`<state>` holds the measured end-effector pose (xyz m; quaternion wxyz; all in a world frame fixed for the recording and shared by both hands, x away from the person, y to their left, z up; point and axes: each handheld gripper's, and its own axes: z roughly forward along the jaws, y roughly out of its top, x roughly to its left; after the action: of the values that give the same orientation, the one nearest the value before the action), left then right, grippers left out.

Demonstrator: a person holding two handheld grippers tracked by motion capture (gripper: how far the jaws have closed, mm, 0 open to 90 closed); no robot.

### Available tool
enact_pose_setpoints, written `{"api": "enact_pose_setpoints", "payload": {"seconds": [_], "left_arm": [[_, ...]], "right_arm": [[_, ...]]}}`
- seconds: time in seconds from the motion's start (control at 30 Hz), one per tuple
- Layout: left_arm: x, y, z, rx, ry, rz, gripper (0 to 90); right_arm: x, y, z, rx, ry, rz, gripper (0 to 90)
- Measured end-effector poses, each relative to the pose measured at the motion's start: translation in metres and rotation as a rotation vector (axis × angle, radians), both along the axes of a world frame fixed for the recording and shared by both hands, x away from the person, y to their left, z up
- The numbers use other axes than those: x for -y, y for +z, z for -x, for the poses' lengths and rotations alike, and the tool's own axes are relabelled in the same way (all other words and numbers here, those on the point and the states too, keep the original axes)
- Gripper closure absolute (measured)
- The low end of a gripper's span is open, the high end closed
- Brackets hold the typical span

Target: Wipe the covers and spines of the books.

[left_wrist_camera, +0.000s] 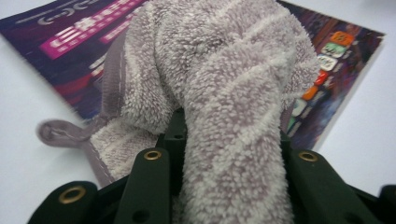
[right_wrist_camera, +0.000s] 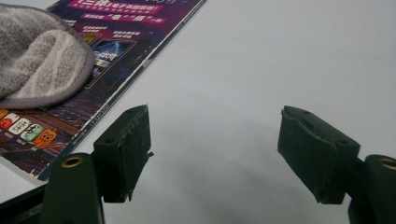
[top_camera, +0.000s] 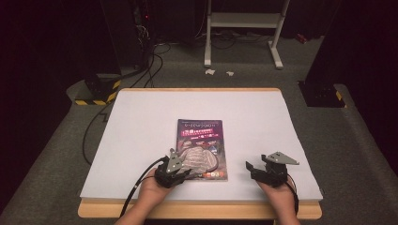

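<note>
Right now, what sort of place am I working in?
Probably a dim lab or recording studio: a white-topped table on grey carpet, cables trailing to dark equipment, and a white metal stand behind.

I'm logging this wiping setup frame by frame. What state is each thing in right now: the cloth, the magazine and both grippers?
Grey cloth: bunched up, pinched in the left gripper, resting on the magazine.
Magazine: closed, flat on the table, cover up, lower part under the cloth.
Left gripper: shut on the cloth.
Right gripper: jaws wide open, nothing between them, over bare table beside the magazine.
White table: flat.
</note>
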<state>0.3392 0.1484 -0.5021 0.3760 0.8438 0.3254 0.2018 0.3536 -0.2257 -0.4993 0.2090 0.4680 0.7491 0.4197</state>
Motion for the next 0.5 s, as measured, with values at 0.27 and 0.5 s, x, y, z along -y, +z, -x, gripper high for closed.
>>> {"api": "enact_pose_setpoints", "payload": {"seconds": [0.27,0.5], "left_arm": [[-0.014,0.004,-0.01,0.006,0.053,-0.001,64.3],[-0.013,0.005,-0.029,-0.004,0.097,-0.009,64.2]], "right_arm": [[-0.001,0.0,0.0,-0.003,0.003,0.004,25.7],[-0.002,-0.001,0.0,-0.001,0.005,0.006,25.7]]}}
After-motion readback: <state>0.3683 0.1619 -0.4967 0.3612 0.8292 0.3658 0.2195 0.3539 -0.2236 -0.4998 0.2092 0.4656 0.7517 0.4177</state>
